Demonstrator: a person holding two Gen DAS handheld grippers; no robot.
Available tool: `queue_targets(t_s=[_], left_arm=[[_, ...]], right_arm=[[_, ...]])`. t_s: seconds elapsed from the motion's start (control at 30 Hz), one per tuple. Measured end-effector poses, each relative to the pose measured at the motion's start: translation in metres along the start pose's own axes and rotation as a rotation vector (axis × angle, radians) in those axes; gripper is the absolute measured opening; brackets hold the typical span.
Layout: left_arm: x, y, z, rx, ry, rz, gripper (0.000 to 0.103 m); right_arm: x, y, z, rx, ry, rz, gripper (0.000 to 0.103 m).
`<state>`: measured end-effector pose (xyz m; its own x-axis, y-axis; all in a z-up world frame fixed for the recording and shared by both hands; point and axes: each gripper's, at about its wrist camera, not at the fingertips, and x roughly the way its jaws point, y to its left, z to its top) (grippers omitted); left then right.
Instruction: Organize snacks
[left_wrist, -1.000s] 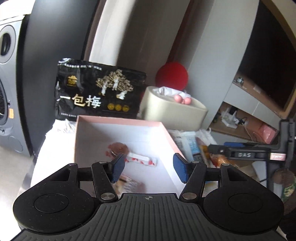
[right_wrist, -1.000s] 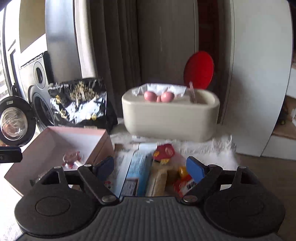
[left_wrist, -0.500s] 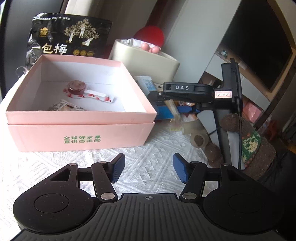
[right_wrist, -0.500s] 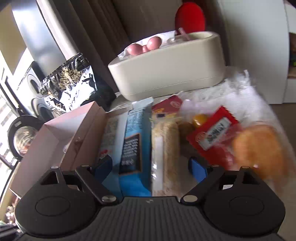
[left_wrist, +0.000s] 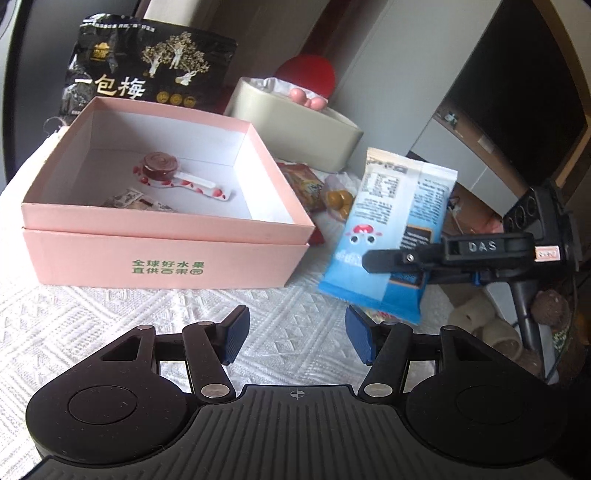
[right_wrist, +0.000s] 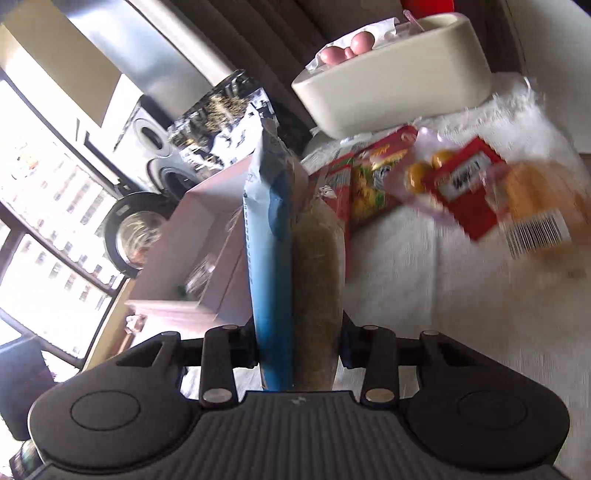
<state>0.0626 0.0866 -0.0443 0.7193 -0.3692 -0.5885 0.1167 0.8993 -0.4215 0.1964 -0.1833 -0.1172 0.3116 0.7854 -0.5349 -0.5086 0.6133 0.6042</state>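
While the left claw (left_wrist: 295, 334) hangs released over the white knitted table (left_wrist: 110, 325) cover with nothing between its pads, right claw (right_wrist: 298, 354) has just been closing and is clenched on a blue snack packet (right_wrist: 271, 258), lifted on edge just right of the pink box (left_wrist: 166, 254). Box holds a lollipop (left_wrist: 160, 166). Other snacks lie beside it; cream tub (left_wrist: 295, 129) behind.

box (left_wrist: 166, 254) left of packet (left_wrist: 391, 236) | lollipop (left_wrist: 160, 166) in box | bag (left_wrist: 147, 70) behind box
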Motion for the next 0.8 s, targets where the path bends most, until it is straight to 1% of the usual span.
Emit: queue_targets(t_s=[0.1,0.2,0.23,0.27,0.3,0.33,0.4,0.47,0.57,0.6,0.63,0.7,0.77,0.8], left_arm=[[0.000,-0.005,0.000,0.005,0.000,-0.020,0.063],[-0.003,-0.008,0.000,0.001,-0.009,-0.033,0.063],[-0.005,-0.009,0.000,0.000,-0.013,-0.036,0.063],[-0.007,-0.010,0.001,0.002,-0.017,-0.035,0.063],[-0.008,-0.011,0.001,0.005,-0.019,-0.032,0.063],[-0.009,-0.012,0.001,0.009,-0.019,-0.027,0.063],[-0.011,-0.013,0.000,0.014,-0.014,-0.017,0.063],[-0.010,-0.014,-0.001,0.020,-0.004,-0.011,0.063],[-0.007,-0.014,-0.004,0.023,0.015,-0.008,0.063],[-0.005,-0.014,-0.004,0.023,0.020,-0.008,0.063],[-0.004,-0.015,-0.005,0.025,0.025,-0.007,0.063],[-0.001,-0.018,-0.005,0.034,0.032,-0.013,0.063],[0.001,-0.022,-0.006,0.046,0.037,-0.026,0.063],[0.003,-0.025,-0.006,0.052,0.040,-0.030,0.063]], right_arm=[[-0.016,0.001,-0.016,0.049,0.043,0.084,0.038],[-0.015,0.009,-0.028,0.081,0.115,0.205,0.038],[-0.013,0.013,-0.031,0.079,0.137,0.232,0.038],[-0.011,0.017,-0.033,0.069,0.145,0.231,0.040],[-0.009,0.020,-0.034,0.056,0.143,0.211,0.044],[-0.008,0.022,-0.034,0.042,0.127,0.174,0.046],[-0.008,0.024,-0.032,0.016,0.094,0.112,0.059],[-0.008,0.024,-0.032,-0.016,0.067,0.026,0.065],[-0.018,0.026,-0.031,-0.087,0.018,-0.076,0.065],[-0.023,0.027,-0.029,-0.120,-0.015,-0.131,0.066],[-0.030,0.028,-0.027,-0.163,-0.061,-0.206,0.067],[-0.040,0.027,-0.020,-0.245,-0.156,-0.365,0.082],[-0.041,0.021,-0.011,-0.324,-0.250,-0.527,0.088],[-0.038,0.014,-0.004,-0.345,-0.272,-0.581,0.088]])
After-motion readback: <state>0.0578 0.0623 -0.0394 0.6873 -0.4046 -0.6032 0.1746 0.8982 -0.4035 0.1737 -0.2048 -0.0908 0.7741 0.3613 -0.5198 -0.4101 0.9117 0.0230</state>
